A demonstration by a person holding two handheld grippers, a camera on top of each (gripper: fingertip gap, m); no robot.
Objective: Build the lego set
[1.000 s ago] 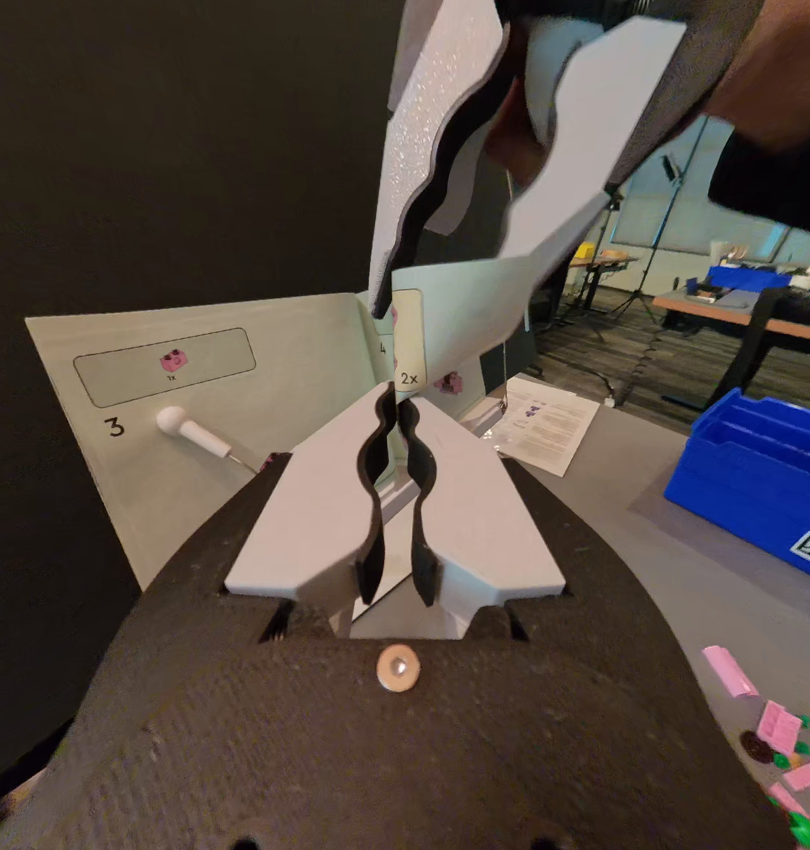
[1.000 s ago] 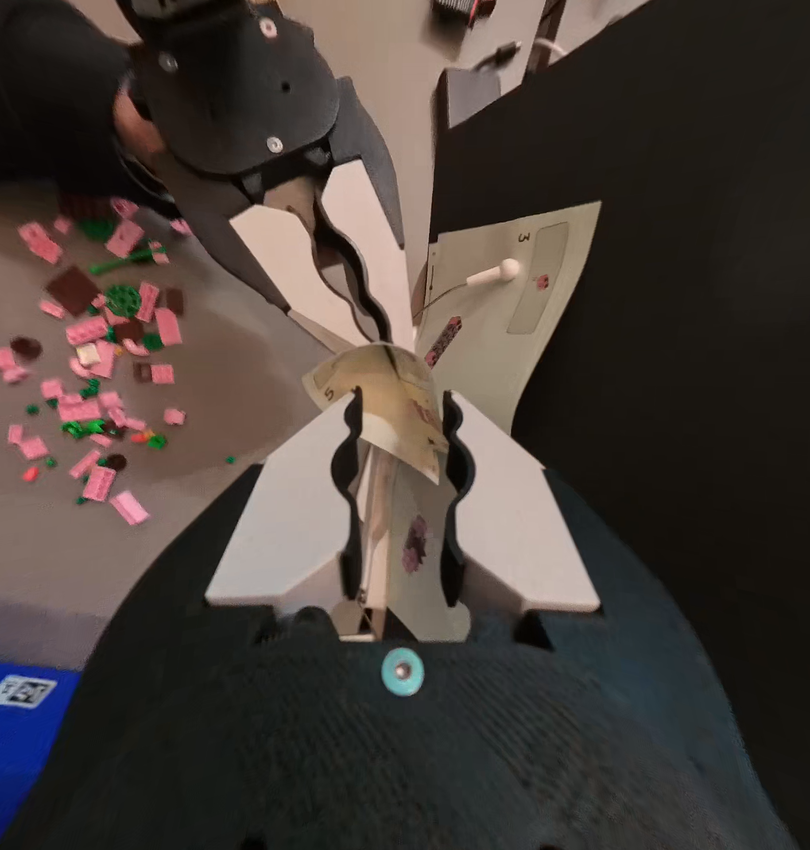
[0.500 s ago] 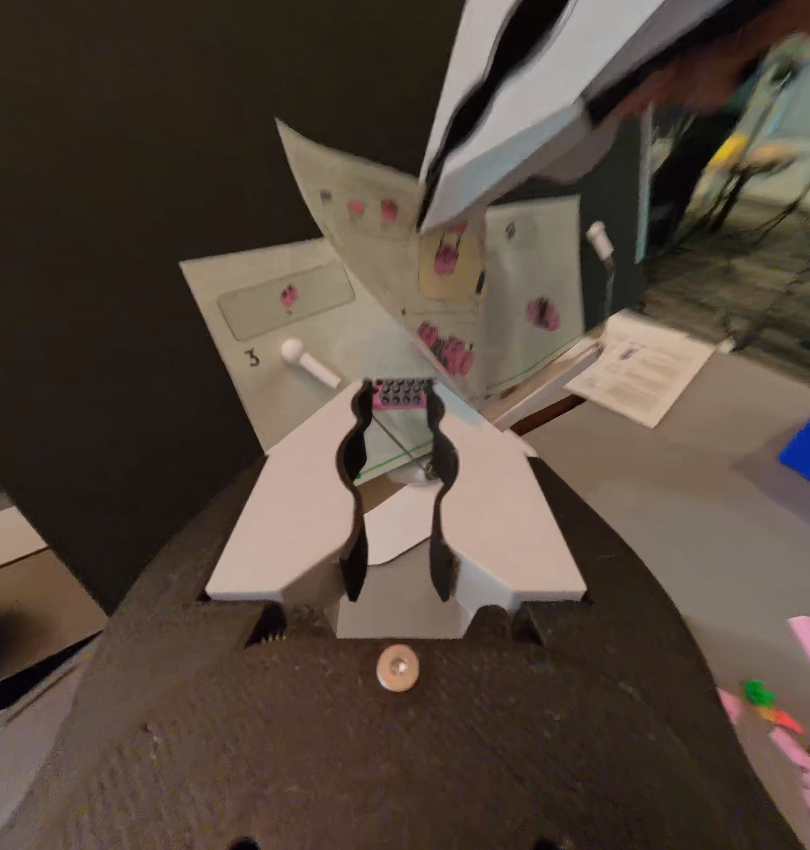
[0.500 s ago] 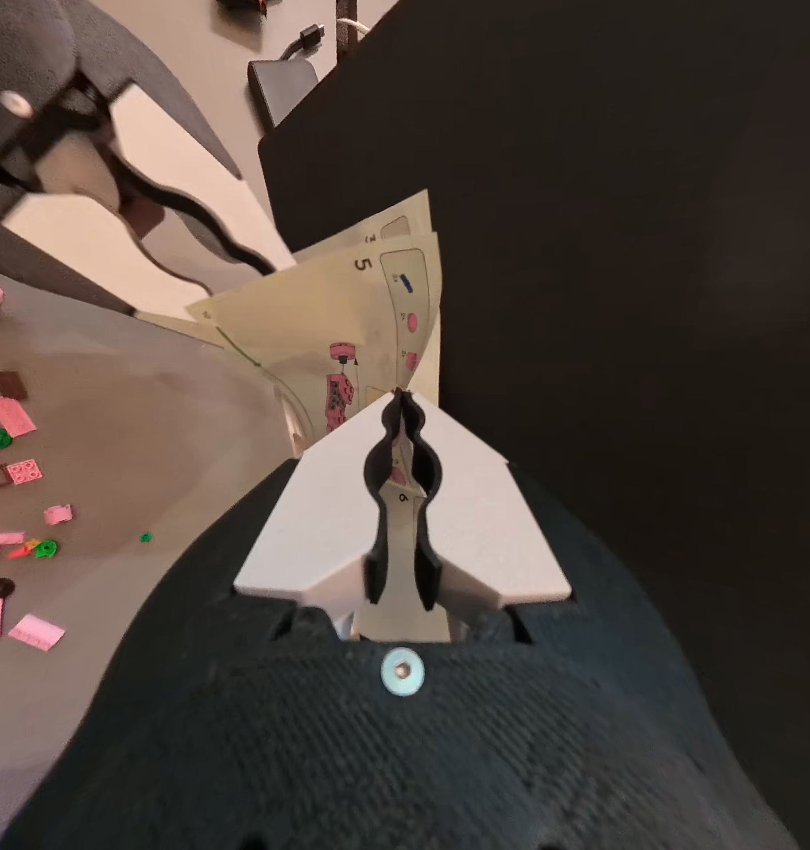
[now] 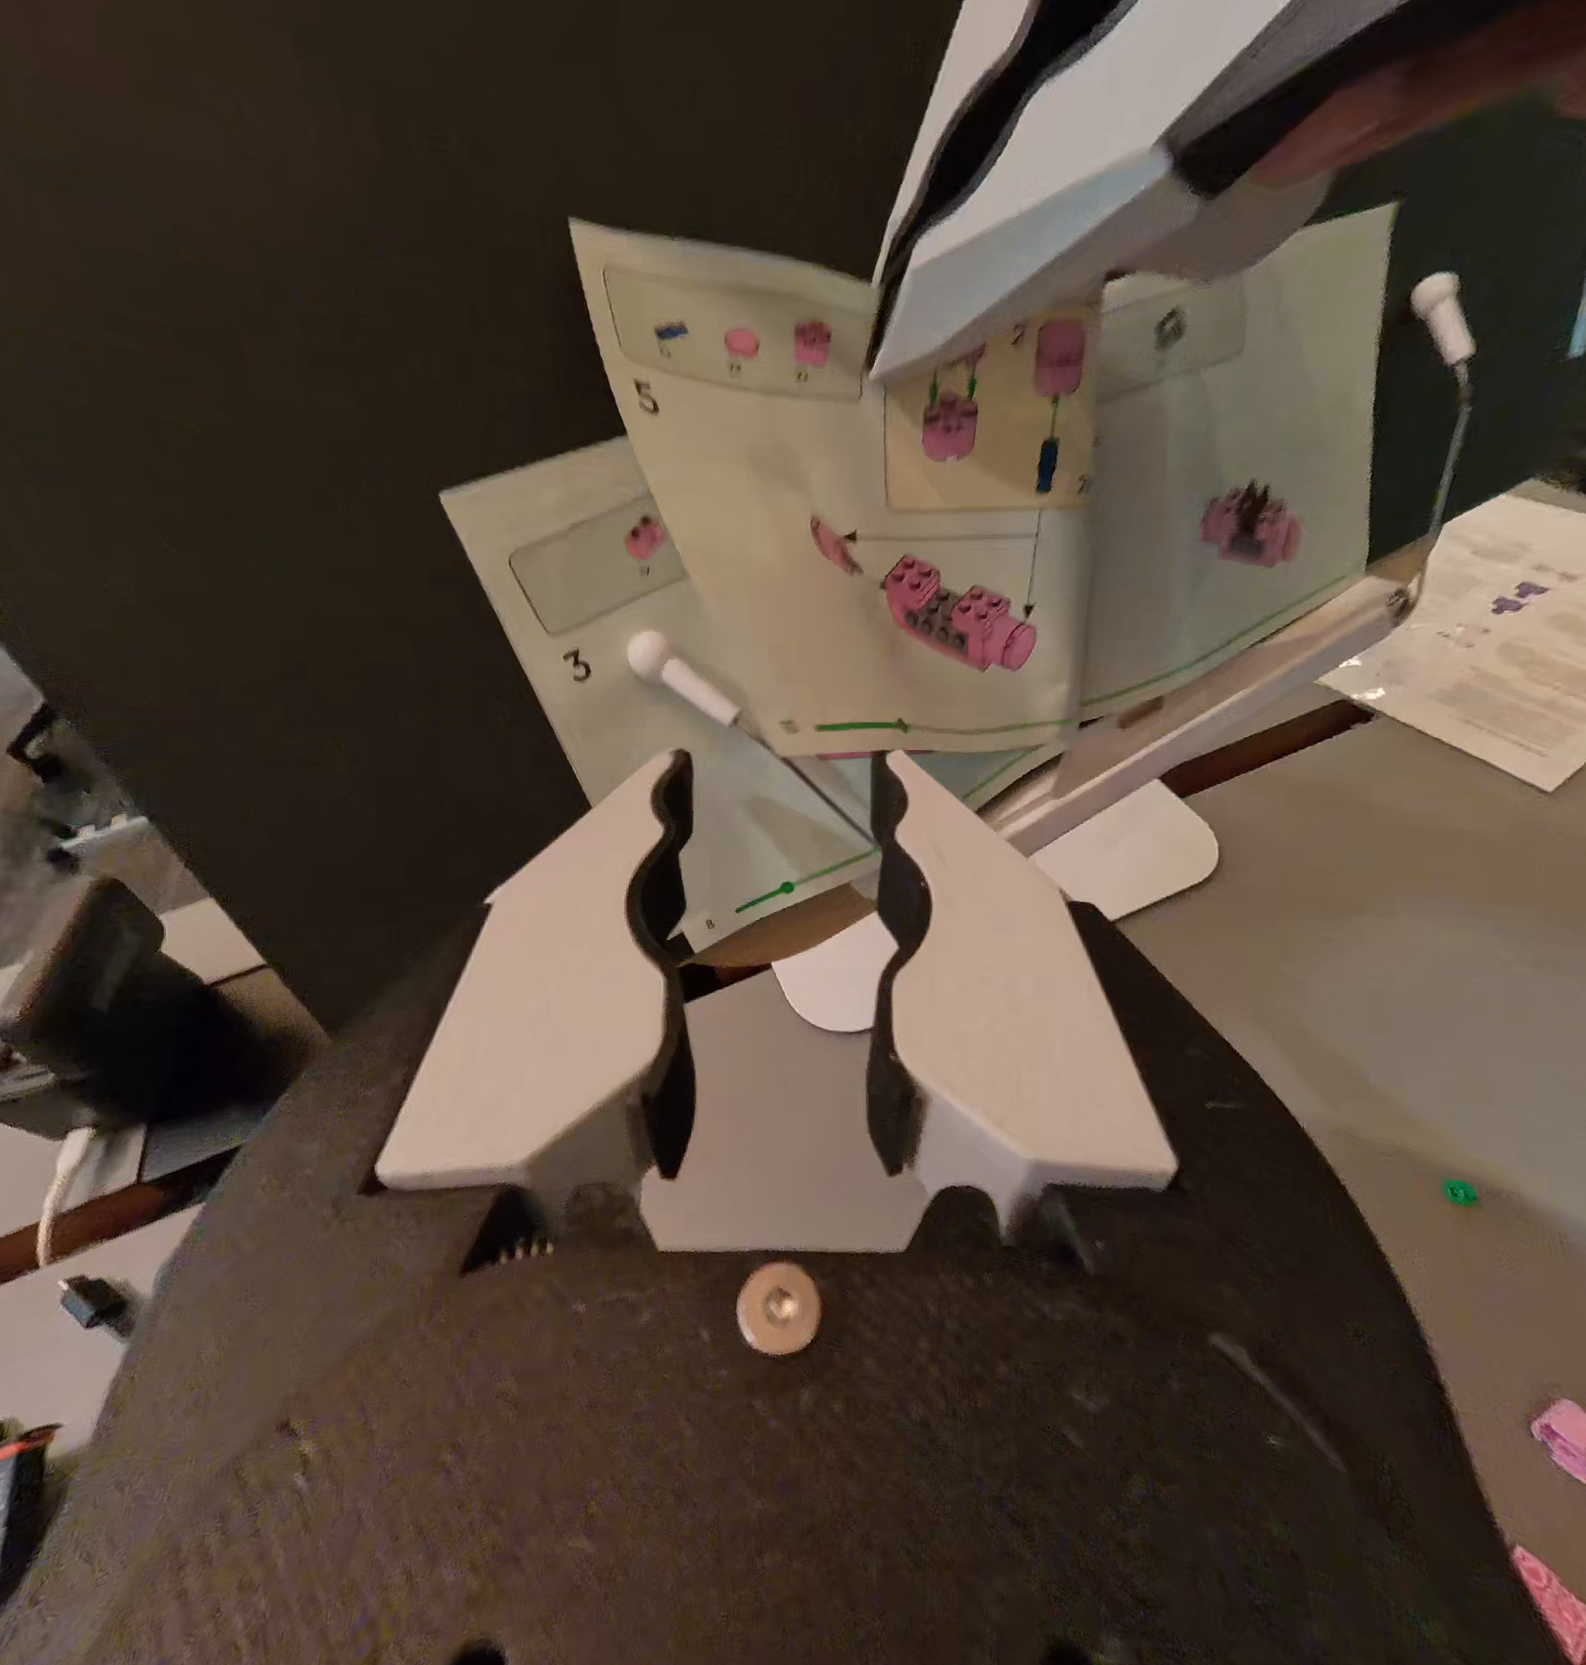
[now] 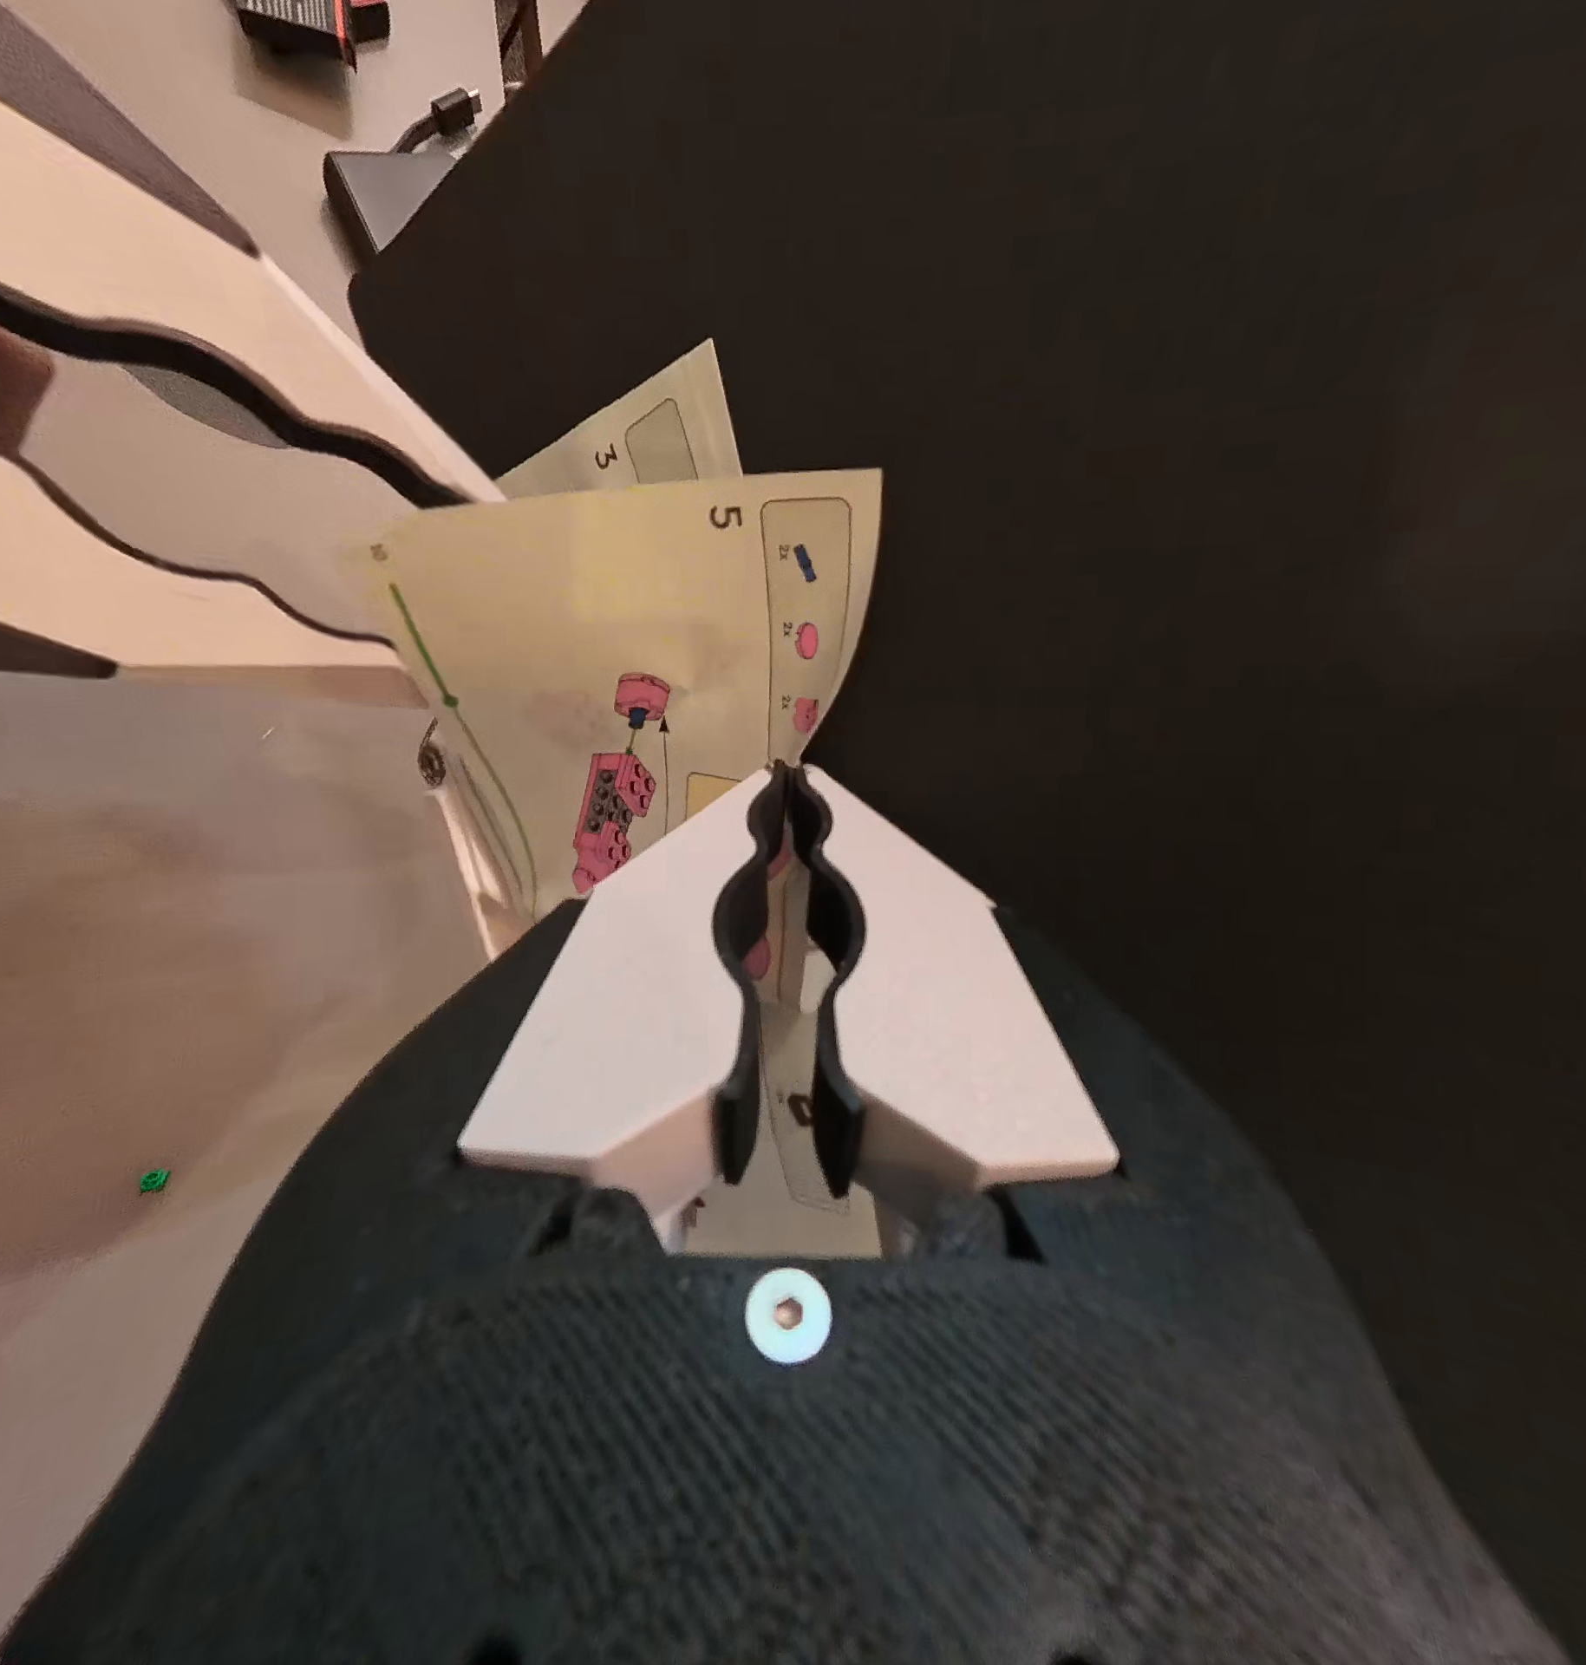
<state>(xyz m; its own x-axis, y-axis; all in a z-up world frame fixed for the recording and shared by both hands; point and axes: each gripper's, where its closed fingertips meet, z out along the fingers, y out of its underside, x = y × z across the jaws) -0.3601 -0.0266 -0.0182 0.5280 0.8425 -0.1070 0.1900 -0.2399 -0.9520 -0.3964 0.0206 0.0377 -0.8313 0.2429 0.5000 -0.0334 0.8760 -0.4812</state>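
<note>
Since half a second ago, the page (image 5: 861, 541) has been lifted further and spread flat. It is pinched at its top edge by the right claw (image 6: 782, 771), whose fingers are closed on it. The left claw (image 5: 775, 811) is held wide open and empty just below the booklet (image 5: 1221, 432), which is propped on a white stand (image 5: 1131, 838) against a black backdrop (image 5: 275, 360). Pink bricks (image 5: 1577, 1442) lie on the grey table (image 5: 1402, 946).

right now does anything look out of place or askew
The booklet on its stand: one page is pulled up and curled, pinched at its top edge by the shut right tool, not lying flat. The left tool hangs open, holding nothing.
</note>
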